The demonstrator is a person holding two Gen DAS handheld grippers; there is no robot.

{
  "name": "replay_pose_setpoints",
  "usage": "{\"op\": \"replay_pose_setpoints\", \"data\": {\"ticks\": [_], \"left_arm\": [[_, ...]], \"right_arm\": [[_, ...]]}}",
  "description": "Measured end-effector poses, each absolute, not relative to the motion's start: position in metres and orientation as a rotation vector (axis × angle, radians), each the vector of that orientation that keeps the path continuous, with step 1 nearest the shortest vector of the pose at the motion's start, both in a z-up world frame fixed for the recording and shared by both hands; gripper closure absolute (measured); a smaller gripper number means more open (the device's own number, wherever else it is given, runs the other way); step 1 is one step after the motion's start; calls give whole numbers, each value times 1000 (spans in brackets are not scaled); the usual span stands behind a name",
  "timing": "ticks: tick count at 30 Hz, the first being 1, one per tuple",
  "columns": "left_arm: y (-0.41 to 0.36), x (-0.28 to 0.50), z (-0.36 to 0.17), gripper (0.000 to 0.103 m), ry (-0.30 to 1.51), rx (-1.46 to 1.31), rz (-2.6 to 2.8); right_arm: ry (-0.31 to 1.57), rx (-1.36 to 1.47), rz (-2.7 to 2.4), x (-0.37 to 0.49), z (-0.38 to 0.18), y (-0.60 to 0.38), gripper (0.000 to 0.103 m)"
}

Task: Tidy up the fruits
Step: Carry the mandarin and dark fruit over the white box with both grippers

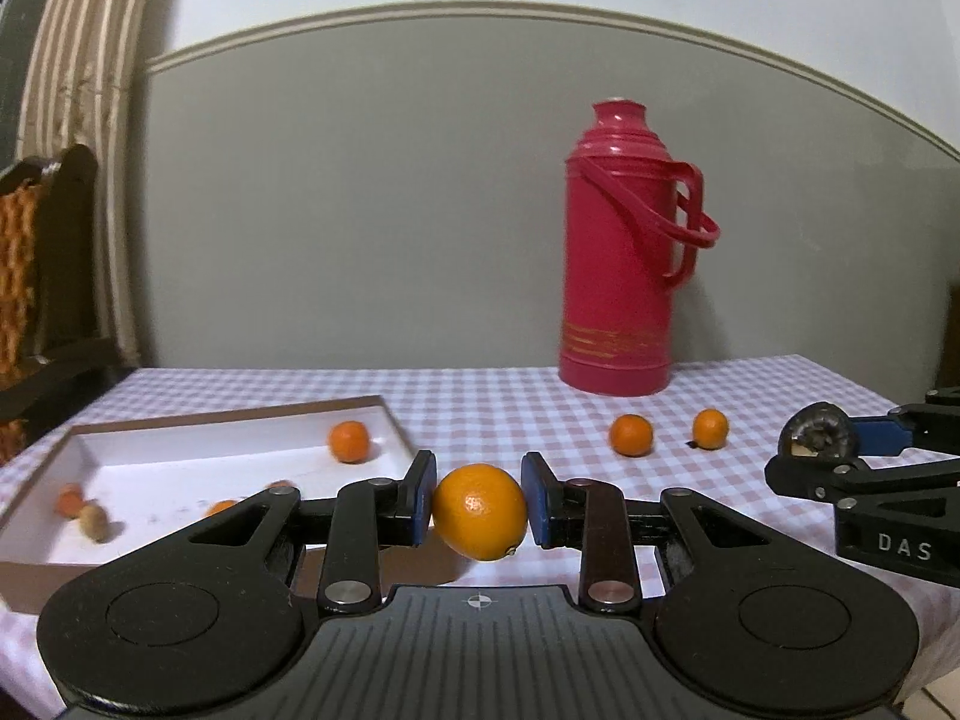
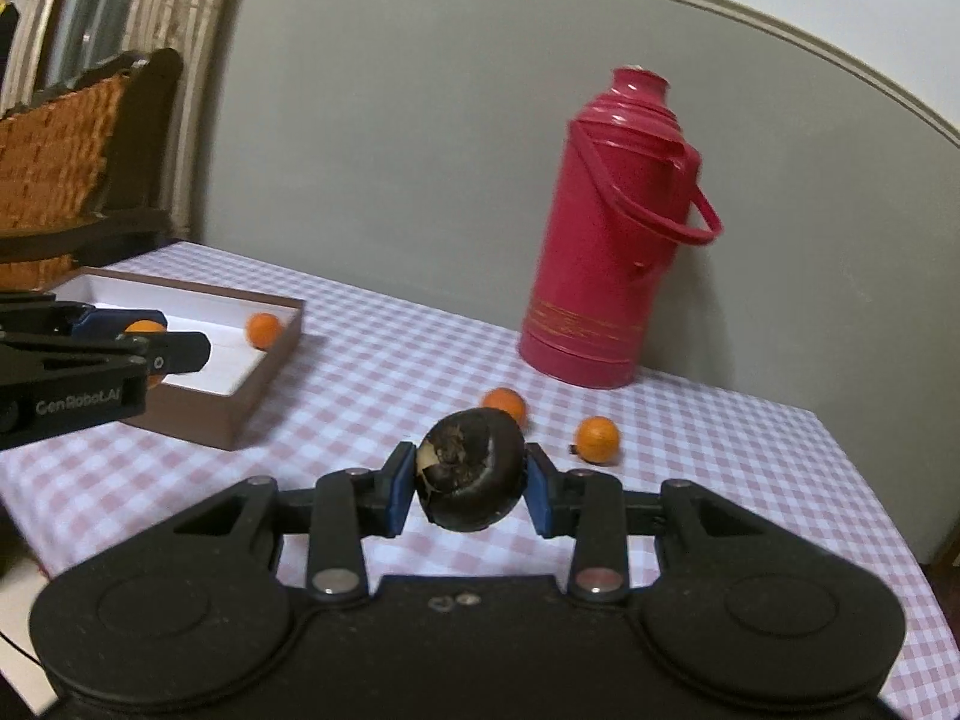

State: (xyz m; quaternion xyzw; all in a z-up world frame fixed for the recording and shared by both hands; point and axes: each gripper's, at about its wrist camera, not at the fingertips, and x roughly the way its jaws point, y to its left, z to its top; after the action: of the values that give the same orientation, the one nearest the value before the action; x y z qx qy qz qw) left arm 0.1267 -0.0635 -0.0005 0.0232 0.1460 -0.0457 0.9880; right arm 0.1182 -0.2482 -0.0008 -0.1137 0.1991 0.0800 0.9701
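My left gripper (image 1: 478,507) is shut on an orange (image 1: 480,511) and holds it above the tablecloth, just right of the brown box (image 1: 198,417). The box has a white inside and holds an orange (image 1: 348,441) at its far right and several small fruits at its left. My right gripper (image 2: 470,489) is shut on a dark brown round fruit (image 2: 470,480); it also shows in the left wrist view (image 1: 819,429). Two loose oranges (image 1: 630,435) (image 1: 710,429) lie on the cloth in front of the flask.
A tall pink thermos flask (image 1: 624,252) stands at the back of the table against the grey wall. A pink checked cloth (image 1: 510,408) covers the table. A dark chair with a wicker back (image 2: 54,174) stands at the left. The table's right edge (image 2: 870,492) is near.
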Motion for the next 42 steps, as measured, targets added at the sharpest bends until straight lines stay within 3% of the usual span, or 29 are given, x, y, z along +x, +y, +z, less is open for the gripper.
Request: {"op": "replay_pose_setpoints", "data": {"ticks": [19, 42], "left_arm": [[36, 75, 14, 72, 231, 47, 100], [119, 92, 20, 72, 217, 1, 238]], "right_arm": [[341, -257, 440, 91, 14, -148, 74], [277, -253, 580, 126, 32, -54, 74]]}}
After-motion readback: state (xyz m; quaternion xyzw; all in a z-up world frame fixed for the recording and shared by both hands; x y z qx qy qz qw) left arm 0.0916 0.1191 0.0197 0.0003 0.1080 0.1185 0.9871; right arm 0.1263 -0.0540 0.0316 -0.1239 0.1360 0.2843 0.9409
